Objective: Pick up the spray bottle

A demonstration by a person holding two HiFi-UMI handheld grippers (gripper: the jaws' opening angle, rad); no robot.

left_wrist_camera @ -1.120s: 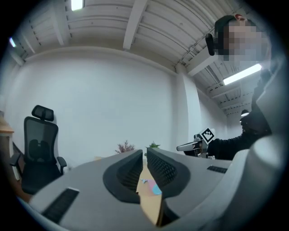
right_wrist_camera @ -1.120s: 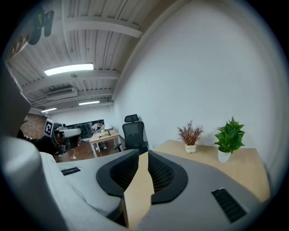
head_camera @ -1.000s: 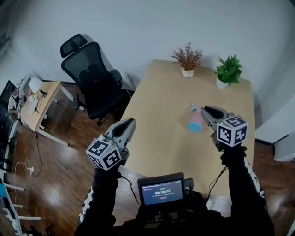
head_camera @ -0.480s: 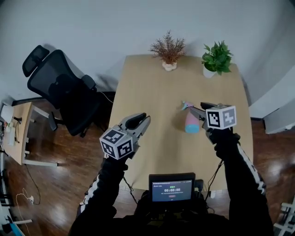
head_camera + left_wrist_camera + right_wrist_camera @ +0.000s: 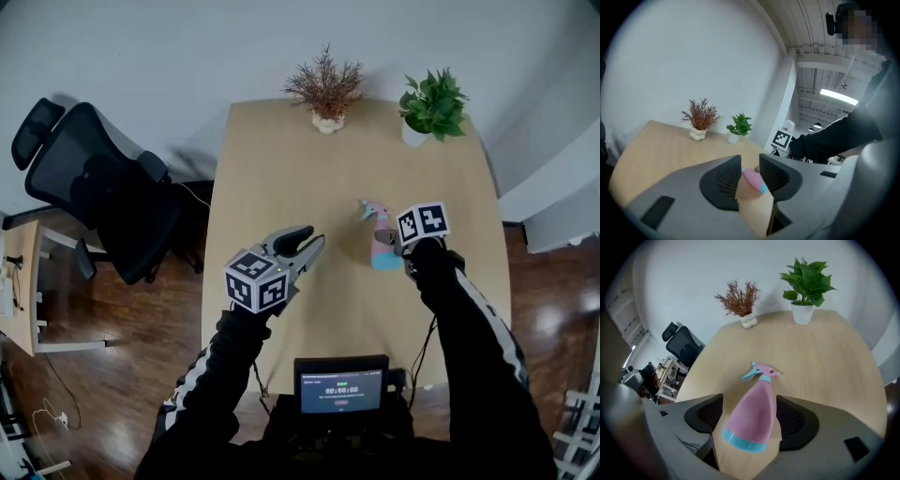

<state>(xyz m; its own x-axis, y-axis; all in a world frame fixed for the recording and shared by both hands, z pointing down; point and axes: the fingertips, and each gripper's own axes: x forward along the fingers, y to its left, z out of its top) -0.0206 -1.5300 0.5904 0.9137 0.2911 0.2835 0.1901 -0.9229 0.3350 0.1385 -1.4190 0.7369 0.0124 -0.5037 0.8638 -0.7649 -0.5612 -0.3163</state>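
**Right jaws spread around the lying bottle**

Head view: over the last second both hands had dropped toward the desk (image 5: 281,169). The right gripper (image 5: 401,247) had come from short of the spray bottle (image 5: 382,246) to right over its blue base. The left gripper (image 5: 309,244) hung well to the bottle's left.

Left gripper view: the left gripper's (image 5: 750,169) jaws had just been opening and stood slightly apart with nothing between them. The spray bottle (image 5: 753,179) showed only through the gap, far beyond the tips.

Right gripper view: the right gripper's (image 5: 751,414) jaws had just been opening and stood wide. The spray bottle (image 5: 754,413) lay on its side between them, base toward the camera, nozzle past the tips. The pads were not visibly pressing it. The grasp looked lined up, with closing and lifting still to do.
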